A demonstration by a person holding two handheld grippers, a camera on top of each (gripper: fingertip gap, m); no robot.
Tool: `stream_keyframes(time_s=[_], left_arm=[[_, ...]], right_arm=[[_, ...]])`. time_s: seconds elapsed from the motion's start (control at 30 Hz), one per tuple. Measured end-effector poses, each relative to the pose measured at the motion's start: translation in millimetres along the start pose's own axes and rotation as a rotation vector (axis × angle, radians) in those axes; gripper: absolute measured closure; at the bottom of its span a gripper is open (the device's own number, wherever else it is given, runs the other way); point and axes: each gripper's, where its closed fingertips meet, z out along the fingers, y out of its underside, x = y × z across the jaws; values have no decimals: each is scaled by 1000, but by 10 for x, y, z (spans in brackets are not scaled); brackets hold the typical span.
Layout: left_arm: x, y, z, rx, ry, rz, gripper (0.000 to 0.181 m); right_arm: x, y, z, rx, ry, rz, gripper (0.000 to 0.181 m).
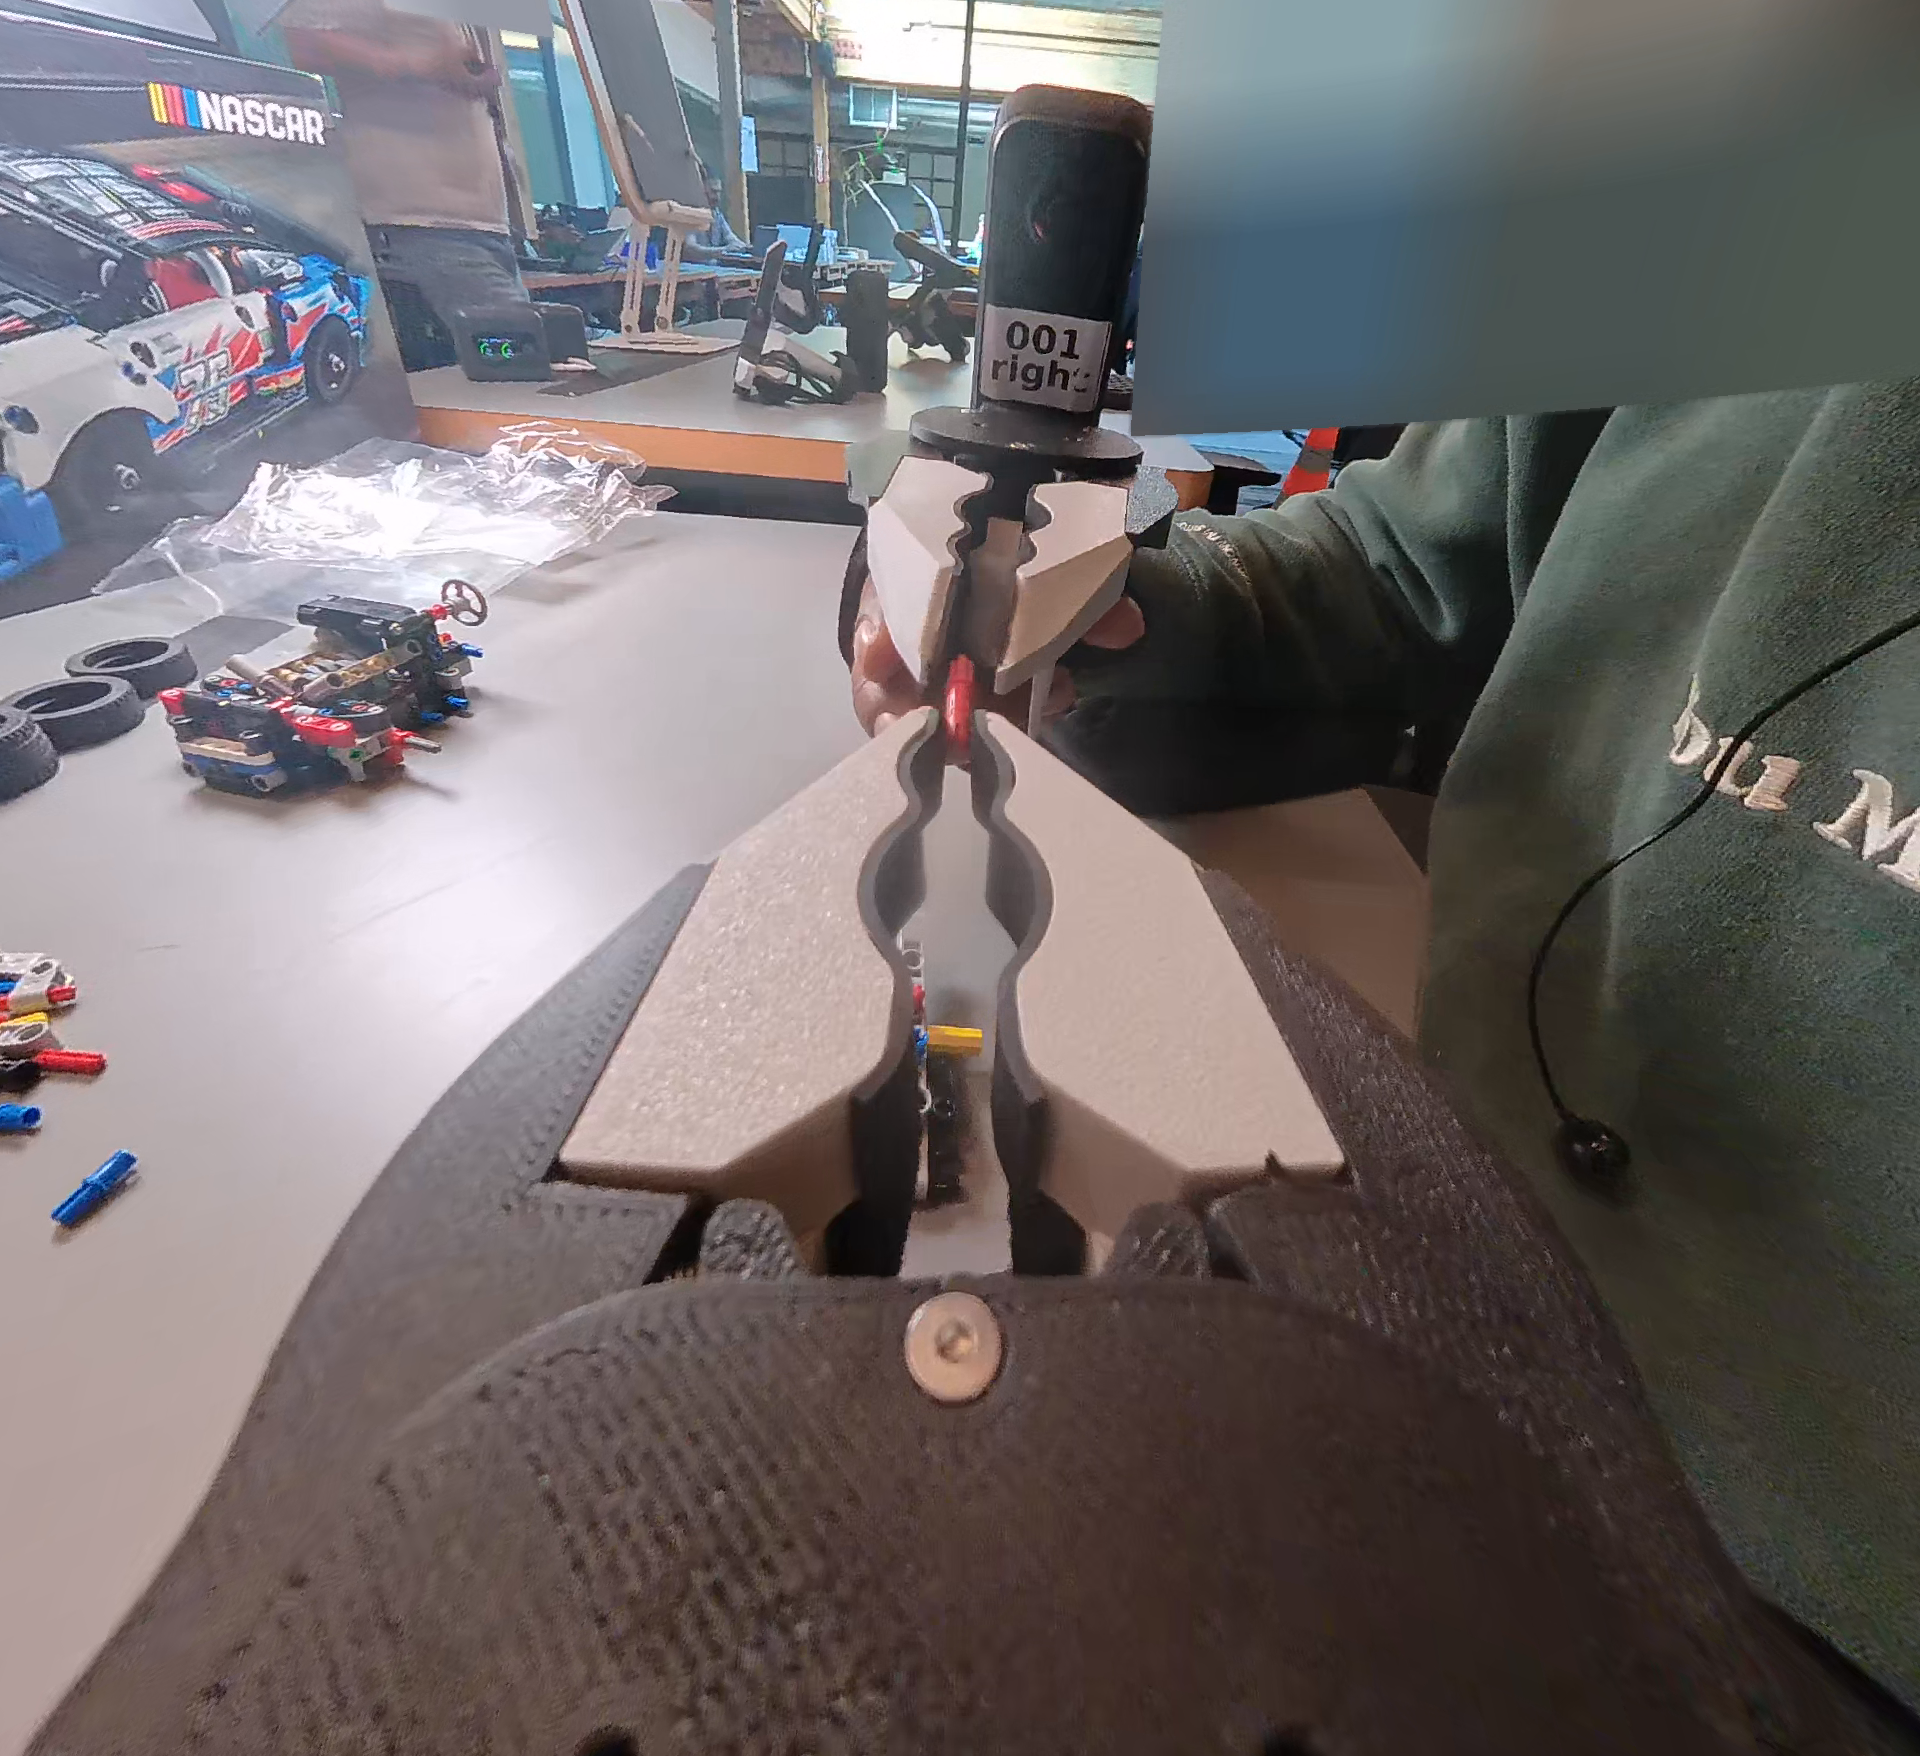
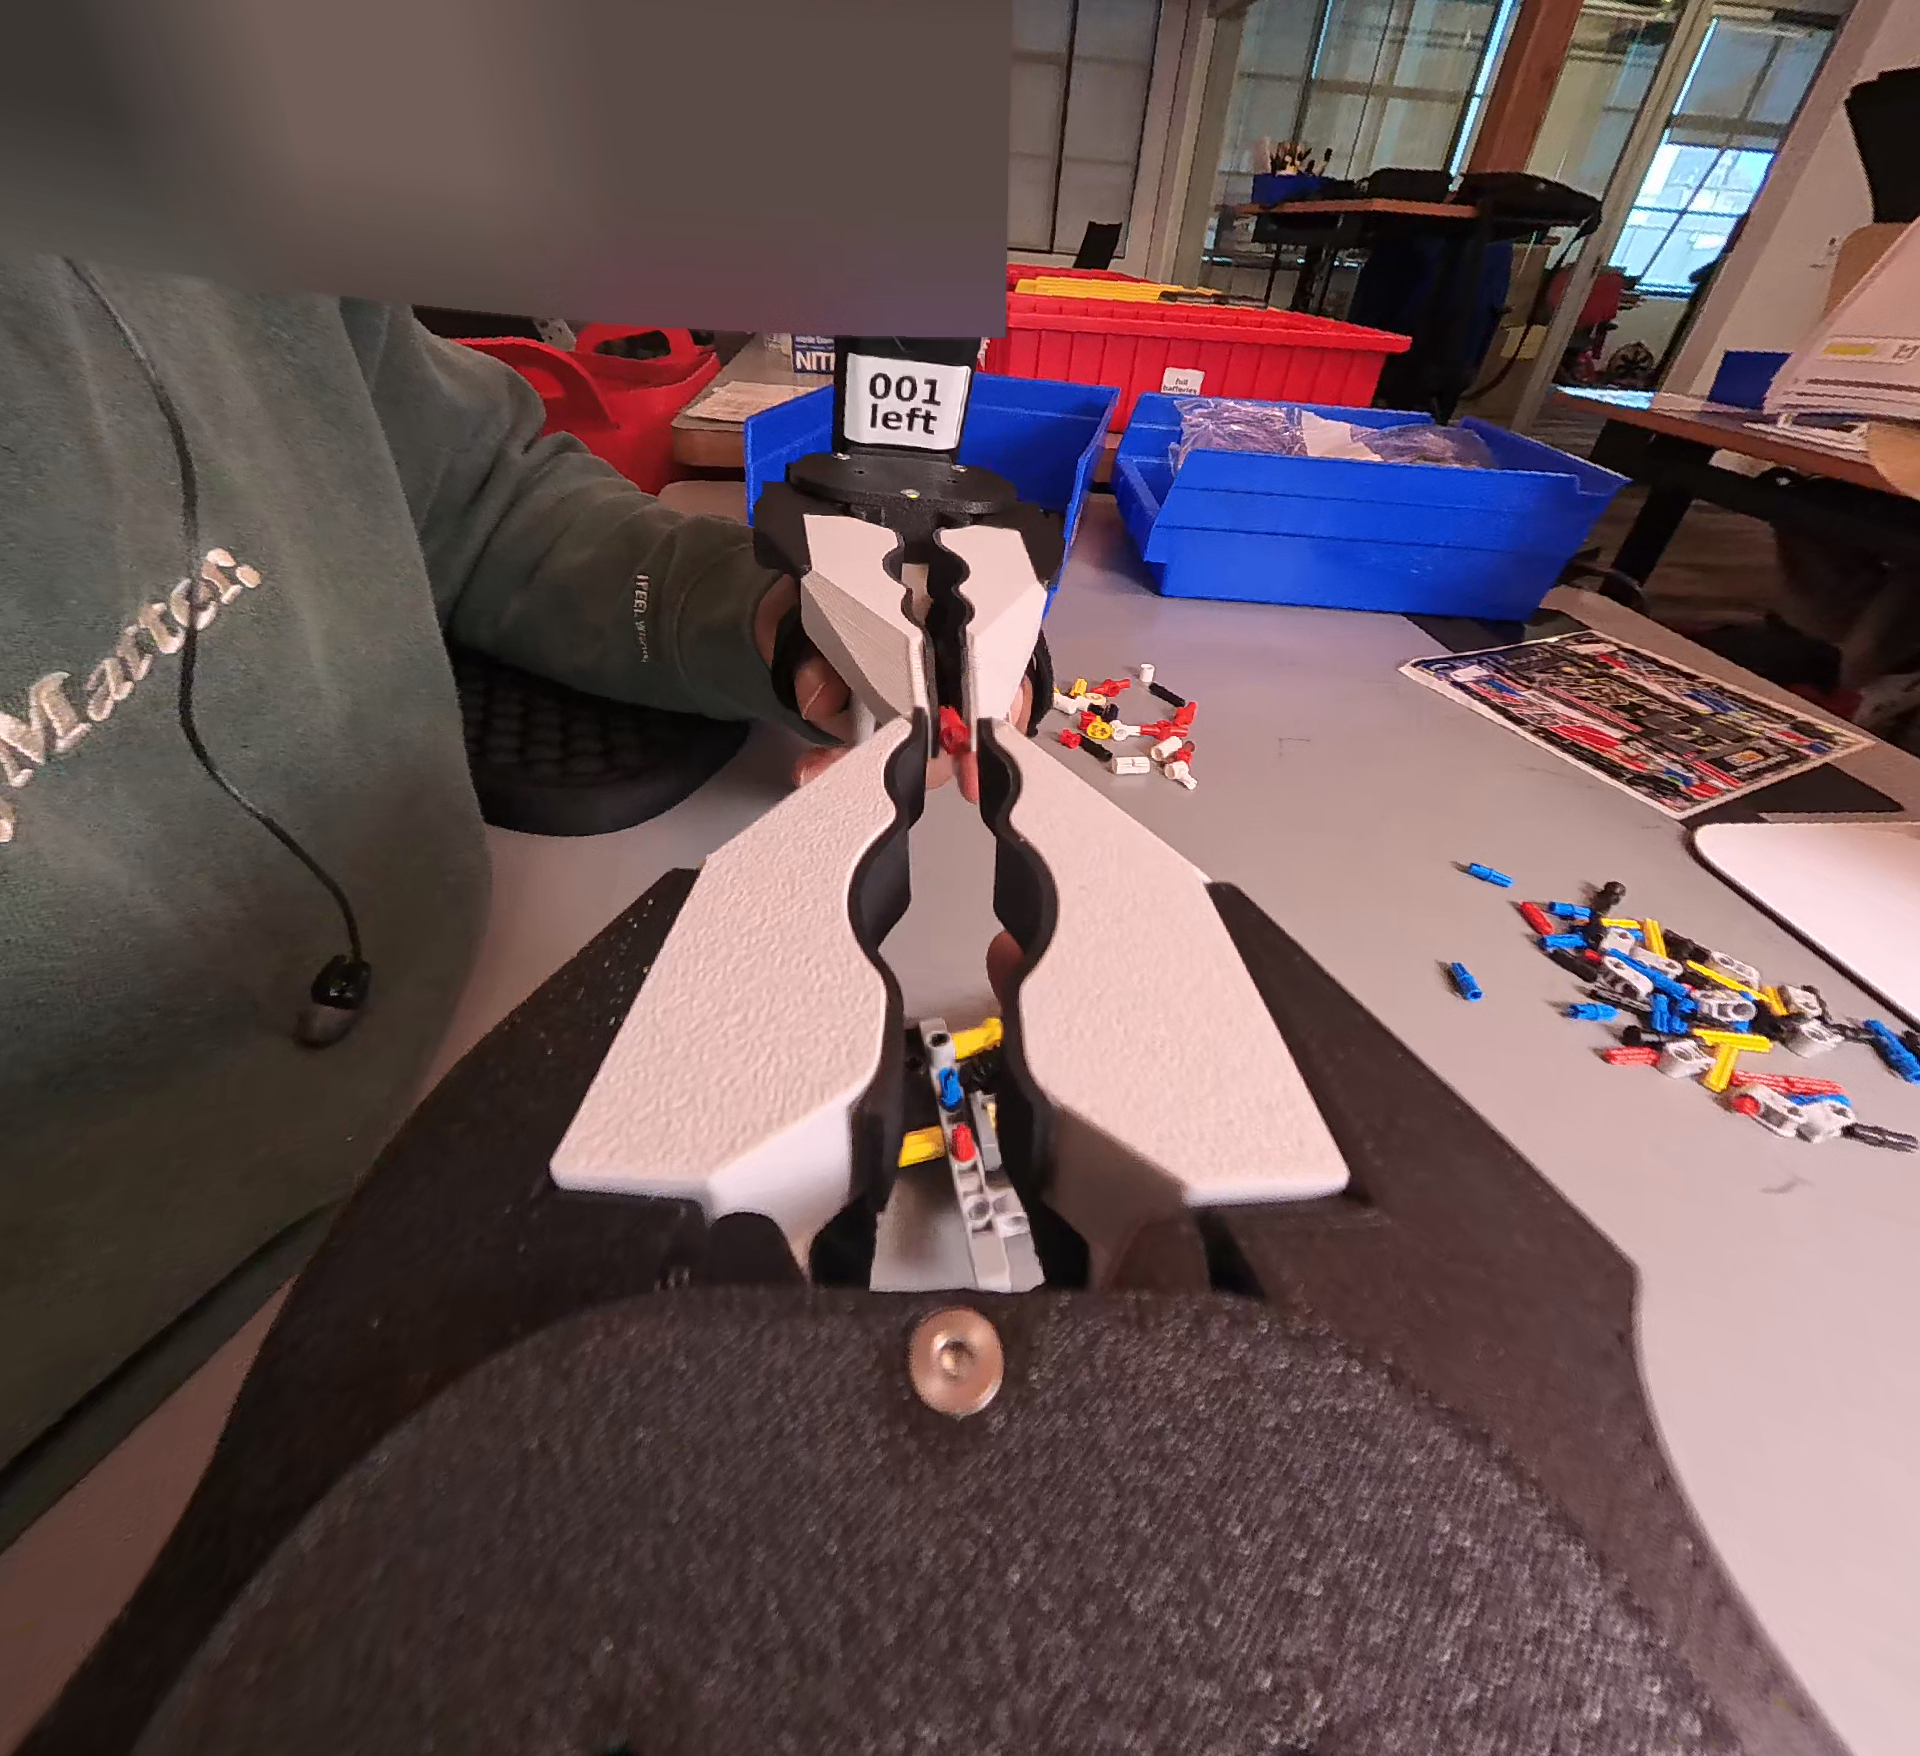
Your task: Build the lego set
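My left gripper (image 1: 961, 738) and my right gripper (image 2: 951, 742) meet tip to tip above the table. A small red lego piece (image 1: 958, 696) sits between their tips, and both look shut on it. The piece also shows in the right wrist view (image 2: 951, 726). The right gripper (image 1: 961, 667) faces me in the left wrist view, and the left gripper (image 2: 943, 704) faces me in the right wrist view. Through the gap under the fingers I see a grey beam subassembly (image 2: 968, 1147) with yellow, blue and red pins lying on the table.
A part-built car chassis (image 1: 322, 698), black tyres (image 1: 83, 709), a clear plastic bag (image 1: 416, 511) and the set's box (image 1: 156, 304) are at the left. Loose pieces (image 2: 1714, 1010), a smaller heap (image 2: 1122, 730), a sticker sheet (image 2: 1631, 719) and blue bins (image 2: 1351, 511) are at the right. A person's green sweatshirt (image 1: 1714, 875) is close by. Both grippers' tips are close together, under 4 cm apart.
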Motion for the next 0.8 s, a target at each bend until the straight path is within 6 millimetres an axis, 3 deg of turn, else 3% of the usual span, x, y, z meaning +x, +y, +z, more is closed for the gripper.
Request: stream_keyframes(time_s=[0.4, 0.53, 0.63, 0.8], left_arm=[[48, 27, 20, -9, 32, -25, 179], [-68, 126, -5, -74, -17, -40, 175], [-229, 282, -102, -174, -64, -81, 154], [-326, 834, -242, -447, -91, -129, 122]], right_arm=[[-54, 44, -8, -32, -34, -9, 178], [27, 130, -32, -98, -9, -21, 178], [207, 212, -161, -156, 50, -13, 178], [349, 605, -355, -360, 81, -6, 178]])
